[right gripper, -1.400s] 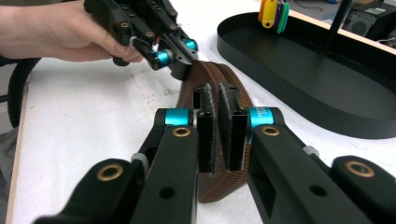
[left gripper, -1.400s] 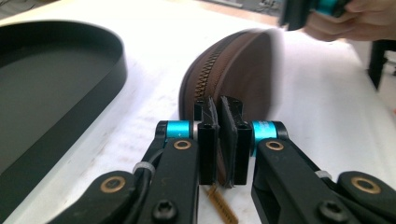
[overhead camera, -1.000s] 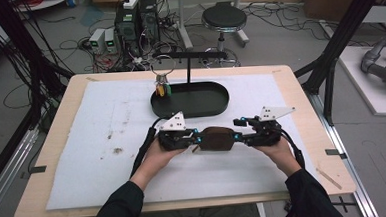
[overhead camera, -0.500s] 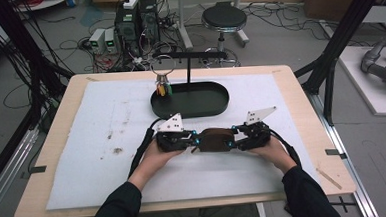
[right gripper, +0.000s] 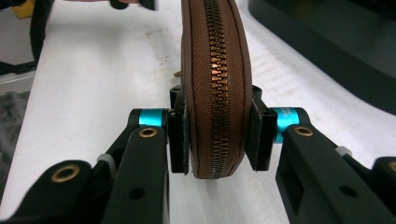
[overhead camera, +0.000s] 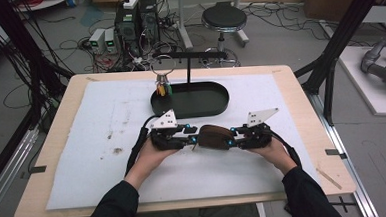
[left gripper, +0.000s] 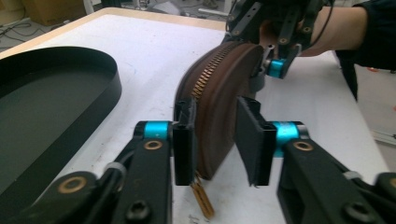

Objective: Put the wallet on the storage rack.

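Steadying the pouch while the grip passes from one side to the other looks like the step in hand, and it goes best if only one tool moves at a time. On the left, the left gripper (overhead camera: pixel 195 138) has just been opening: in the left gripper view its jaws stand apart around the near end of the brown pouch (left gripper: pixel 219 93), one pad close against the leather and the other clear of it, so it carries nothing now. The pouch (overhead camera: pixel 216 136) stands on edge, zipper up, on the white mat (overhead camera: pixel 106 123) in front of the black tray (overhead camera: pixel 200 95), between the two tools. The zipper pull (left gripper: pixel 201 200) hangs just below the left jaws, and it is probably the next thing to take; the left hand should dip and re-aim on that tab rather than on the pouch body. On the right, the right gripper (overhead camera: pixel 231 139) has just been closing and its pads press both flanks of the pouch (right gripper: pixel 215 70), the zipper (right gripper: pixel 215 56) centred between them. That clamp should hold firm and level, low on the mat, so the pouch neither tips nor slides toward the tray when the tab gets pulled.
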